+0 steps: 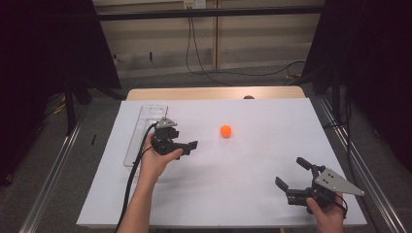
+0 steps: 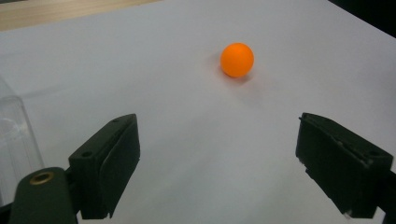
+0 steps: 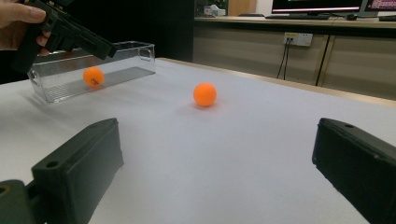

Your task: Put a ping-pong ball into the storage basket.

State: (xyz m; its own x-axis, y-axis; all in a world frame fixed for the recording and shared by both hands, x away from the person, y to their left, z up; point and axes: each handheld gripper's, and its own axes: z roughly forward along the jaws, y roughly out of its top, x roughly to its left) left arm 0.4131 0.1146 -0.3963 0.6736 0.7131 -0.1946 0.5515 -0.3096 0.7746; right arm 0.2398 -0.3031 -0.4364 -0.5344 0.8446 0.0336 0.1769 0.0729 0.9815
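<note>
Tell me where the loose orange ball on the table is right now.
In the high view the orange ball lies on the white sheet past its middle, right of the left gripper and the clear tray, untouched.

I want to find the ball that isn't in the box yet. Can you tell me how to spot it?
Start at the white sheet covering the table, then look near its middle, right of the clear plastic box. There the loose orange ball sits on bare white. The other orange ball lies inside the box; this one is out in the open, touching nothing else.
</note>
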